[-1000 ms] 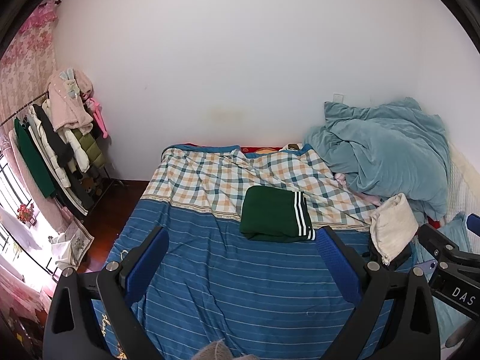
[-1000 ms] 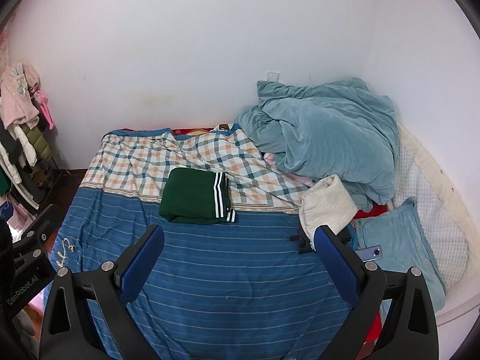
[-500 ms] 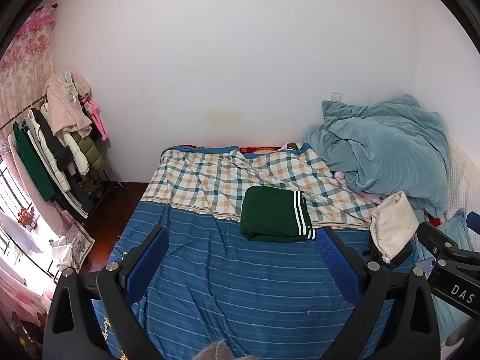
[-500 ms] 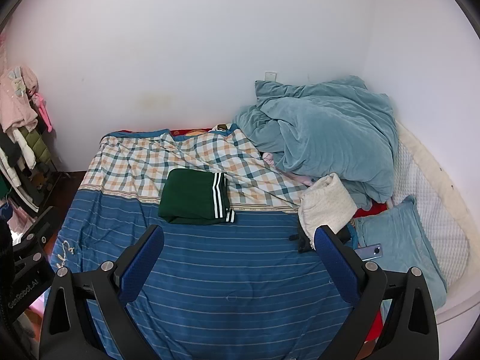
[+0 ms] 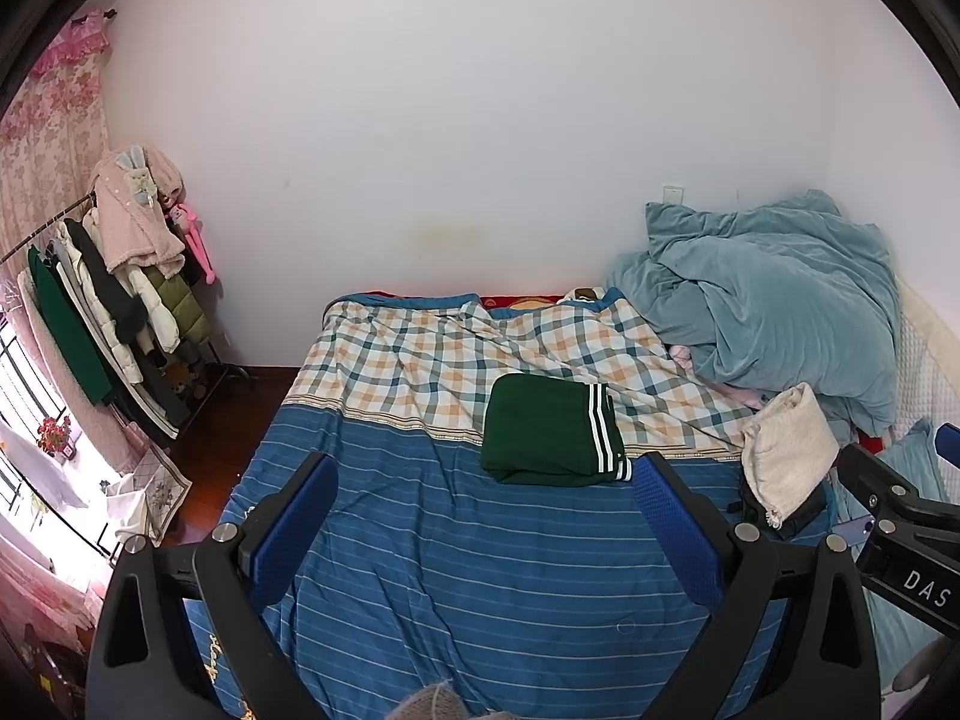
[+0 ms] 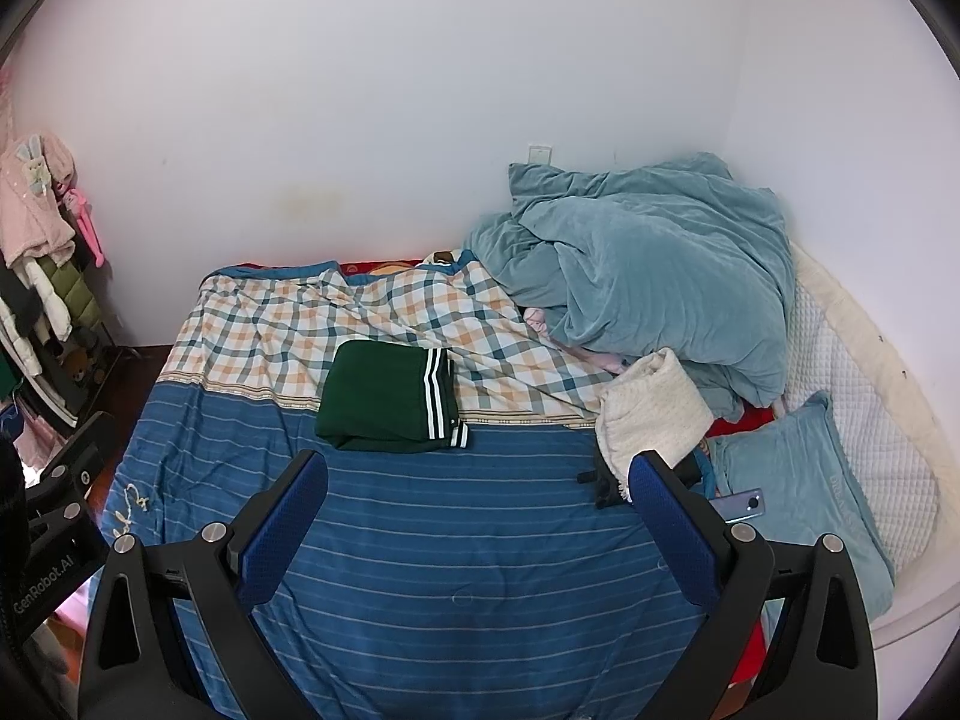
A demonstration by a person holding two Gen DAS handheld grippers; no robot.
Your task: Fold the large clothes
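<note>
Over the last second both views have risen slightly and backed off from the bed; nothing else moved. The green garment lies folded at the plaid-stripe boundary, so I judge this fold complete. My left gripper and right gripper are spread wide, holding and touching nothing

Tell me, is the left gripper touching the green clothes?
Apart. The right wrist view shows the green clothes lying alone on the bed; the left gripper hangs open nearer the camera.
</note>
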